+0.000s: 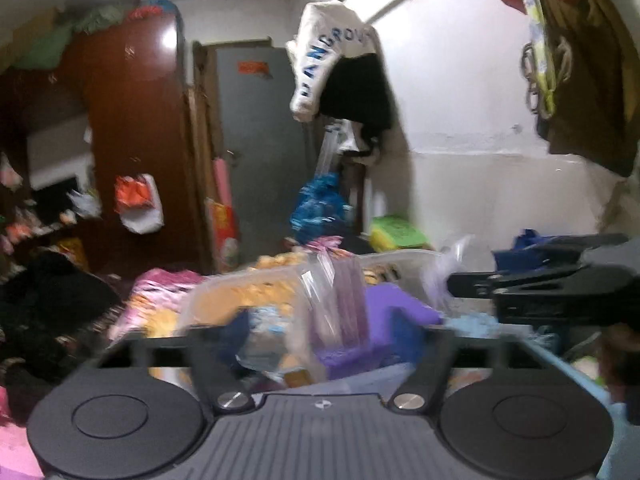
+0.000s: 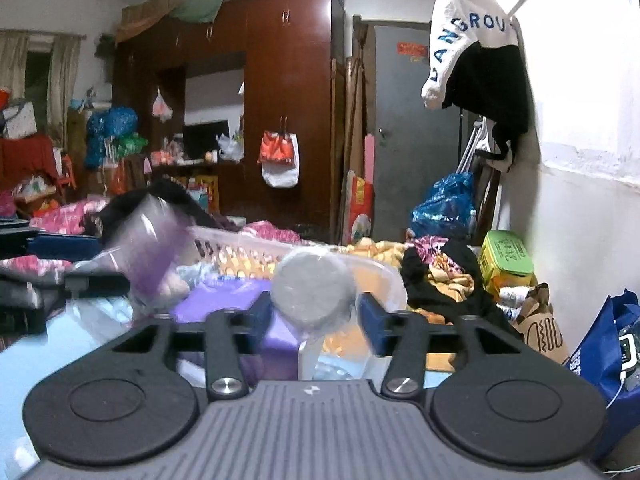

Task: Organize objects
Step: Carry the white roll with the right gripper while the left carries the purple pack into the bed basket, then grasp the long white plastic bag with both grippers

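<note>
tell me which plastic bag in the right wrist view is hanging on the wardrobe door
The orange-and-white plastic bag, hung from the dark wooden wardrobe door handle. The blue plastic bag sits low by the grey door instead.
</note>
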`<state>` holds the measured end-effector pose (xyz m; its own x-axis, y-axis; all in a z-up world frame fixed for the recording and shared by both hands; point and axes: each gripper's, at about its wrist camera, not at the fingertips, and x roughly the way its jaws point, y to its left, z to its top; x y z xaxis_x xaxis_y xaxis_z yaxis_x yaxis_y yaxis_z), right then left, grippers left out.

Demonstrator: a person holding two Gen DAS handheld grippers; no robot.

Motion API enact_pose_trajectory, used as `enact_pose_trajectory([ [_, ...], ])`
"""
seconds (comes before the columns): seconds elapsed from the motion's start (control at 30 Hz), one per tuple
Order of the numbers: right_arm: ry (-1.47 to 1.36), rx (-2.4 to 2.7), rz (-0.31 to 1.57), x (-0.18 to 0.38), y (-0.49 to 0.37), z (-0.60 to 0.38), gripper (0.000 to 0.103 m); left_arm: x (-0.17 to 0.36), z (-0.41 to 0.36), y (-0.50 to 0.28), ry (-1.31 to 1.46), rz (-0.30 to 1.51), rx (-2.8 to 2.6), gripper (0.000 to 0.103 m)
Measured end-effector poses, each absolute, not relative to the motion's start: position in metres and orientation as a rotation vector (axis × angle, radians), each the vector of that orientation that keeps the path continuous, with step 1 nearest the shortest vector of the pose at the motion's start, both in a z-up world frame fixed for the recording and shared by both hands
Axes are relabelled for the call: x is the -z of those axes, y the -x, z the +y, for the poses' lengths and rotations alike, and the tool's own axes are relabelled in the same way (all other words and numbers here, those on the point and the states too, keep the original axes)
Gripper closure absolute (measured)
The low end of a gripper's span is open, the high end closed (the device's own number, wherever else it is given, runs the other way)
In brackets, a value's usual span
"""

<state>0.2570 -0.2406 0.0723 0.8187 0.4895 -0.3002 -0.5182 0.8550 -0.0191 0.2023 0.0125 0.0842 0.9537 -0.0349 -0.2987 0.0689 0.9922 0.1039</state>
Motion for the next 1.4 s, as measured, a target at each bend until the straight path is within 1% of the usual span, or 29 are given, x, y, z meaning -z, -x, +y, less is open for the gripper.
enact_pose_trajectory([
  [0.03, 0.088, -0.534, 0.276, -0.074, -0.254, -0.244, 0.01, -0.084, 0.014, -0.2, -0.109, 0.285, 0.058, 0.014],
  [0.07, 0.08, -0.535, 0.258, -0.075, -0.249, -0.247, 0.005, -0.085, 0.017, -0.197, -0.091, 0.282, 0.075, 0.014],
  [0.13, 0.077, -0.533, 0.231, -0.076, -0.239, -0.254, 0.004, -0.085, 0.023, -0.185, -0.058, 0.263, 0.096, 0.014],
  [0.2, 0.057, -0.532, 0.216, -0.073, -0.228, -0.264, 0.0, -0.08, 0.028, -0.17, -0.042, 0.24, 0.102, 0.014],
  [0.3, 0.02, -0.565, 0.223, -0.058, -0.21, -0.281, 0.0, -0.063, 0.035, -0.143, -0.019, 0.241, 0.141, 0.014],
  [0.47, -0.022, -0.613, 0.266, -0.01, -0.169, -0.303, 0.0, -0.02, 0.045, -0.099, -0.049, 0.281, 0.148, 0.014],
  [0.63, -0.062, -0.665, 0.33, 0.019, -0.141, -0.306, 0.0, 0.016, 0.059, -0.057, -0.048, 0.307, 0.151, 0.014],
  [0.8, -0.024, -0.673, 0.351, 0.028, -0.137, -0.295, 0.0, 0.036, 0.062, -0.039, -0.085, 0.336, 0.164, 0.014],
  [0.93, 0.01, -0.721, 0.379, 0.03, -0.141, -0.283, 0.0, 0.045, 0.065, -0.045, -0.066, 0.381, 0.194, 0.014],
  [1.03, 0.056, -0.716, 0.386, 0.033, -0.138, -0.276, 0.005, 0.056, 0.064, -0.05, -0.067, 0.406, 0.208, 0.014],
  [1.1, 0.068, -0.72, 0.402, 0.036, -0.139, -0.273, 0.012, 0.059, 0.062, -0.051, -0.076, 0.393, 0.199, 0.014],
  [1.17, 0.066, -0.728, 0.416, 0.042, -0.141, -0.271, 0.017, 0.06, 0.061, -0.054, -0.062, 0.39, 0.208, 0.014],
  [1.33, 0.094, -0.745, 0.416, 0.045, -0.139, -0.271, 0.02, 0.062, 0.057, -0.059, -0.08, 0.382, 0.223, 0.014],
  [1.37, 0.098, -0.743, 0.413, 0.045, -0.138, -0.271, 0.022, 0.062, 0.057, -0.06, -0.079, 0.381, 0.23, 0.014],
  [1.4, 0.106, -0.738, 0.407, 0.046, -0.137, -0.271, 0.029, 0.062, 0.057, -0.06, -0.081, 0.379, 0.236, 0.015],
])
